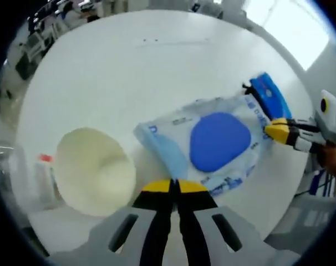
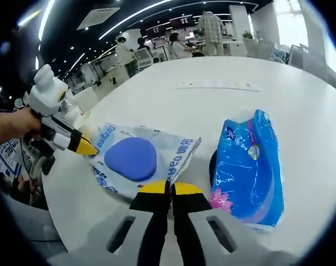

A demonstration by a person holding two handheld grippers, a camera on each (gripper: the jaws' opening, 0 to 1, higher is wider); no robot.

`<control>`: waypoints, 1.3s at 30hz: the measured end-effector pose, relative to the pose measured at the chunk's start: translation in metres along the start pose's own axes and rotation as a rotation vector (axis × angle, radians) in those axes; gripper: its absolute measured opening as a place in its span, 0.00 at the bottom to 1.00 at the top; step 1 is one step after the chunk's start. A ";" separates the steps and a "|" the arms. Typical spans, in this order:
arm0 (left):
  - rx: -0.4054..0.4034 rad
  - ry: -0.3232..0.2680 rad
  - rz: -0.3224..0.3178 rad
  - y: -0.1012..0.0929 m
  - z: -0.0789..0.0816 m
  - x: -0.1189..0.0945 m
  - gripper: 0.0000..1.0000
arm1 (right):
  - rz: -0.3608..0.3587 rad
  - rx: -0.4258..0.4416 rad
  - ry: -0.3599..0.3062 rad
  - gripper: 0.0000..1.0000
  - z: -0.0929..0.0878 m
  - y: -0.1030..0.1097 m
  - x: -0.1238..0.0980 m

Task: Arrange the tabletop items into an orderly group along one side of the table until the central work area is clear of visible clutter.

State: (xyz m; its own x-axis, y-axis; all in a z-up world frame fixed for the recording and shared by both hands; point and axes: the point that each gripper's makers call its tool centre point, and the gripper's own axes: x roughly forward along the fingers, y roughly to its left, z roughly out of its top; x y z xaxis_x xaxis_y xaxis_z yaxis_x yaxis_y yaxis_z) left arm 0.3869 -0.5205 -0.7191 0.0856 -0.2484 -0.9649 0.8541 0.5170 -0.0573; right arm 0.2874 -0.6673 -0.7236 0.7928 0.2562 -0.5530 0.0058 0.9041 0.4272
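A: What is the biggest thing you see from here?

B: The round white table [image 1: 157, 72]. It takes most of the left gripper view, and its far side is bare. In the right gripper view a pale strip [image 2: 220, 85] lies flat on that far part.

A: And on the table?

B: A white wipes pack with a blue oval lid [image 1: 219, 141]. It lies flat near the edge of the table, a little crumpled. In the right gripper view it is just in front of the right gripper [image 2: 169, 188].

A: The blue one beside it?

B: This is a blue tissue packet [image 2: 248, 166], lying flat, just beside the wipes pack. A dark thing is under its near side, but I cannot tell what it is. In the left gripper view the packet shows beyond the wipes pack.

A: Anything else?

B: A cream bowl [image 1: 96, 169], tilted so its opening faces the left gripper. It is just beside the wipes pack, on the other side from the packet. Behind it there is a clear container with a red cap [image 1: 44, 166], blurred.

A: And the tongs?

B: The left gripper [image 1: 173, 186] has its yellow tips pressed together, and nothing is between them. The right gripper is the same, tips together, empty. In the left gripper view its tips are at the edge of the wipes pack; whether they touch, I cannot tell
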 end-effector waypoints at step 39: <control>-0.378 -0.244 0.061 -0.011 -0.044 0.021 0.18 | -0.020 -0.295 0.170 0.03 0.005 -0.031 0.038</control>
State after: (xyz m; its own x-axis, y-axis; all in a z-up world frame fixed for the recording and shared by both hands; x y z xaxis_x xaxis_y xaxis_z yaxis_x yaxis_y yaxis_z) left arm 0.3563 -0.4952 -0.7500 0.2871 -0.3704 -0.8834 0.6006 0.7880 -0.1352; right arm 0.3206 -0.6871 -0.7540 0.6812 0.2679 -0.6814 -0.1758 0.9633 0.2029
